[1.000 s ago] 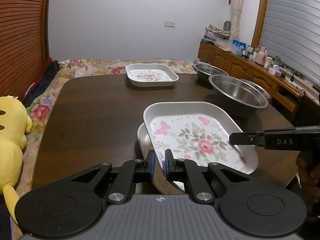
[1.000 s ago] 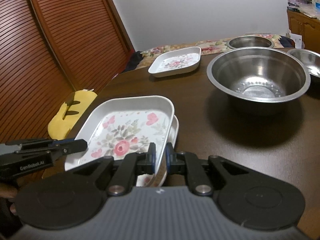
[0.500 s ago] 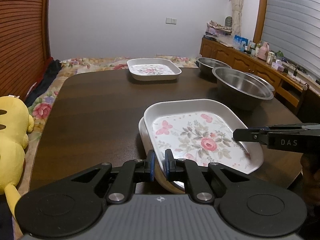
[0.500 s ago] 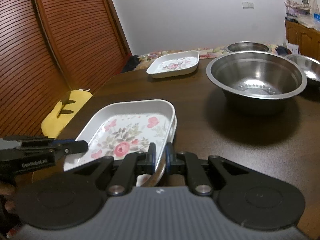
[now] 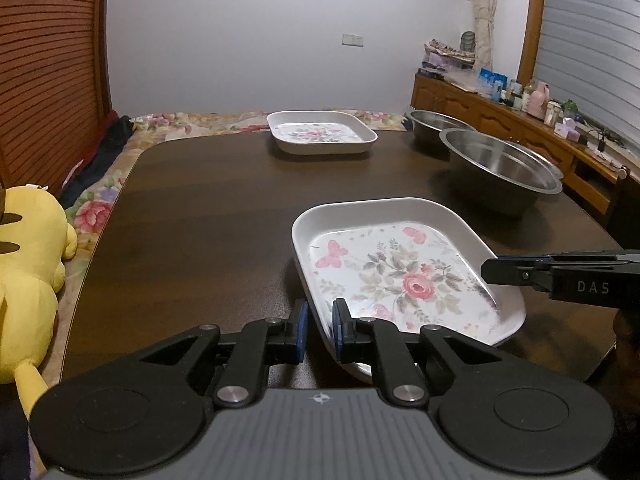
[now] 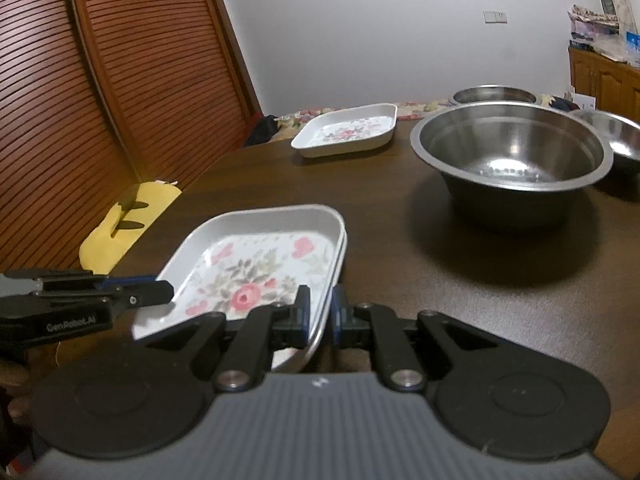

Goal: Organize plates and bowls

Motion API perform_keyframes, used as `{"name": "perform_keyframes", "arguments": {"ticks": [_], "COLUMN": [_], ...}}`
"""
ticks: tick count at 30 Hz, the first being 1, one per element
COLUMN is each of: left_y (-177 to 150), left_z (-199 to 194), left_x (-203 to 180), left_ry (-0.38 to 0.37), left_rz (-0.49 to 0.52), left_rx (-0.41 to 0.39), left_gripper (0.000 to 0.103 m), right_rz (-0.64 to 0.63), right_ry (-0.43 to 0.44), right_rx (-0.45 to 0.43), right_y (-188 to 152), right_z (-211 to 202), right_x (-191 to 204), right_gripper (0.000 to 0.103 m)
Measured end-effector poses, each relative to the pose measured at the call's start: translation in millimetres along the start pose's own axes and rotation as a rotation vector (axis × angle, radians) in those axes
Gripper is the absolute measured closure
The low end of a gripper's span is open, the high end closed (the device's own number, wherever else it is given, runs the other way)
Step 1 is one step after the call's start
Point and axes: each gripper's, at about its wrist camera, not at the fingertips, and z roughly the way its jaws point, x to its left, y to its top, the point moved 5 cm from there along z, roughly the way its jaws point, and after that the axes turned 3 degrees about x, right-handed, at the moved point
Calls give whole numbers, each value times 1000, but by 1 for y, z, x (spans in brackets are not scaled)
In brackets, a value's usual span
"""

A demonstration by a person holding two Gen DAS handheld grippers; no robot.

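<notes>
A white square plate with a floral print [image 5: 400,272] lies nested in a second like plate at the near edge of the dark table [image 5: 208,216]; it also shows in the right wrist view [image 6: 256,268]. My left gripper [image 5: 319,330] is shut on the plates' left rim. My right gripper [image 6: 319,316] is shut on their right rim; its fingers [image 5: 516,272] reach in from the right. A third floral plate [image 5: 320,132] sits at the far side. Three steel bowls [image 6: 508,152] stand at the right.
A yellow plush toy [image 5: 28,264] lies off the table's left edge on a floral bedspread [image 5: 96,208]. A wooden sideboard [image 5: 520,128] with small items runs along the right wall. A slatted wooden door [image 6: 100,100] stands at the left.
The held plate came down and settled squarely into the lower plate; the lower rim that stuck out at the left is now covered. Both grippers stay closed on the rims.
</notes>
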Motion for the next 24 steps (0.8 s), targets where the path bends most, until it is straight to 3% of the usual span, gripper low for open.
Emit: {"name": "perform_keyframes", "arguments": {"ticks": [24], "left_y": [28], "left_z": [-15], "left_x": [-5], "left_ry": [-8], "left_rz": [29], "left_rx": [-79], "left_gripper": [77], "right_rz": [-36], "right_ry": [-7], "right_rx": [-50], "right_y": [7], "right_z": [-16], "right_x": [11], "right_gripper": [90]}}
